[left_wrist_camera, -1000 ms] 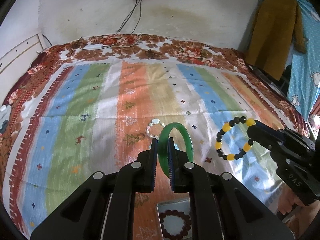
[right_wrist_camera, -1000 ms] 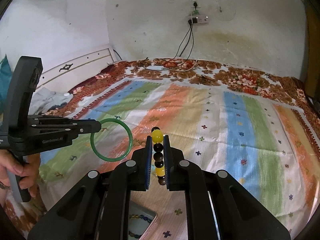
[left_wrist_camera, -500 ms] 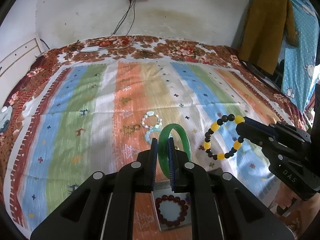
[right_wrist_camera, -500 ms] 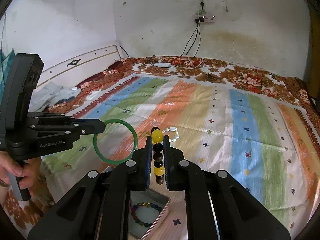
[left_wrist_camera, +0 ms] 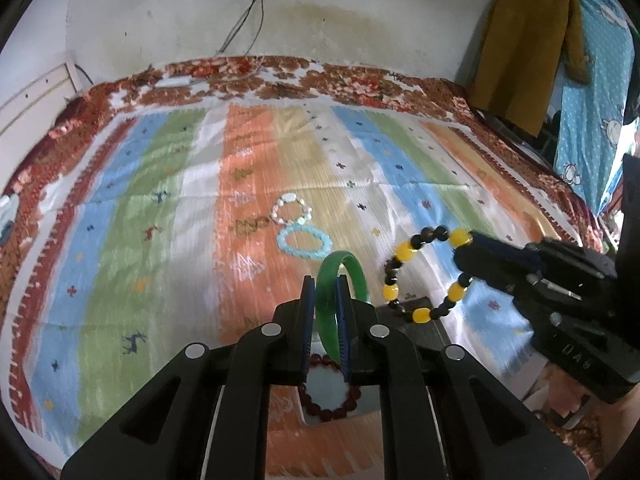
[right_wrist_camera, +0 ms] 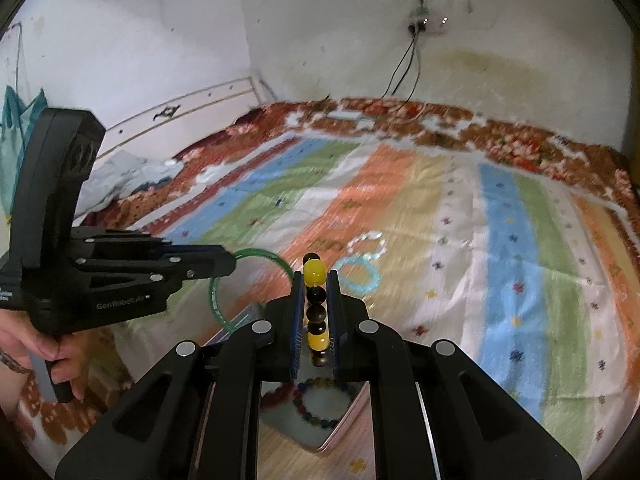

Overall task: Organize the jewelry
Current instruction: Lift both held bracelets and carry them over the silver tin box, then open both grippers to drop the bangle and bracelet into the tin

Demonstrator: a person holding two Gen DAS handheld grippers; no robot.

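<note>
My left gripper (left_wrist_camera: 325,280) is shut on a green bangle (left_wrist_camera: 352,274), held above a shallow tray (left_wrist_camera: 306,416) that holds a dark red bead bracelet (left_wrist_camera: 332,410). My right gripper (right_wrist_camera: 314,276) is shut on a yellow-and-black bead bracelet (right_wrist_camera: 314,273), which also shows in the left wrist view (left_wrist_camera: 416,276). Below it a tray (right_wrist_camera: 352,412) holds a multicoloured bead bracelet (right_wrist_camera: 320,402). A light blue bead bracelet (left_wrist_camera: 304,242) and a white pearl bracelet (left_wrist_camera: 291,208) lie on the striped bedspread (left_wrist_camera: 160,208) further off. The bangle shows in the right wrist view (right_wrist_camera: 224,308).
The bed fills the view, with a floral border (left_wrist_camera: 280,80) at the far edge against a white wall. A headboard (right_wrist_camera: 180,120) and crumpled cloth (right_wrist_camera: 124,178) lie to the left. Clothes (left_wrist_camera: 524,48) hang at the right.
Both grippers have pulled back toward the near edge of the bed, still holding their bracelets. The trays and the two loose bracelets have come further into view.
</note>
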